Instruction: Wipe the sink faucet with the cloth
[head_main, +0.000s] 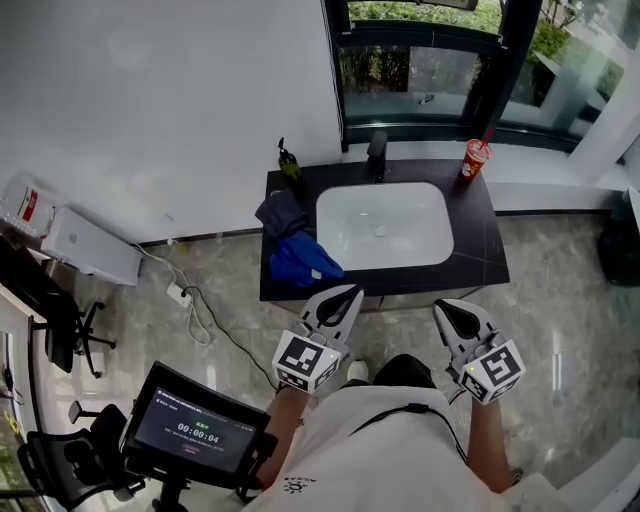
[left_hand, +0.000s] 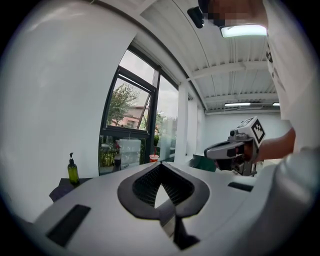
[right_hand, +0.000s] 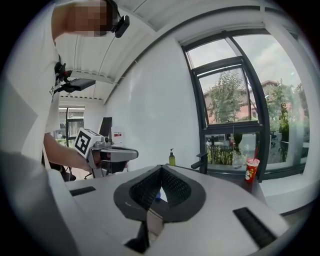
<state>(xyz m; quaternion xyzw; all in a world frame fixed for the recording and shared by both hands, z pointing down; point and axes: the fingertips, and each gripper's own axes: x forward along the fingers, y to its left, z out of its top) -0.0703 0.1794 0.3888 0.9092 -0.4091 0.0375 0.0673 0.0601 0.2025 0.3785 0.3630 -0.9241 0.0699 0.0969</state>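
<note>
Item 1, blue cloth (head_main: 305, 260): bunched on the counter (head_main: 478, 245), front left, beside the basin (head_main: 400, 212).
Item 2, my left gripper (head_main: 347, 295): jaws together, empty. The cloth lies just ahead and slightly left of it, so it is nearer than my right.
Item 3, faucet (head_main: 377, 152): upright behind the basin, farther ahead.
Item 4, my right gripper (head_main: 449, 309): jaws together, empty.

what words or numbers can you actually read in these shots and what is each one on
"00:00:04": timer on the dark screen at lower left of the head view.
Smaller line above the timer: too small to read.
Print on the red cup beside the sink: too blurred to read.
Red label on the white package by the wall: too small to read.
</note>
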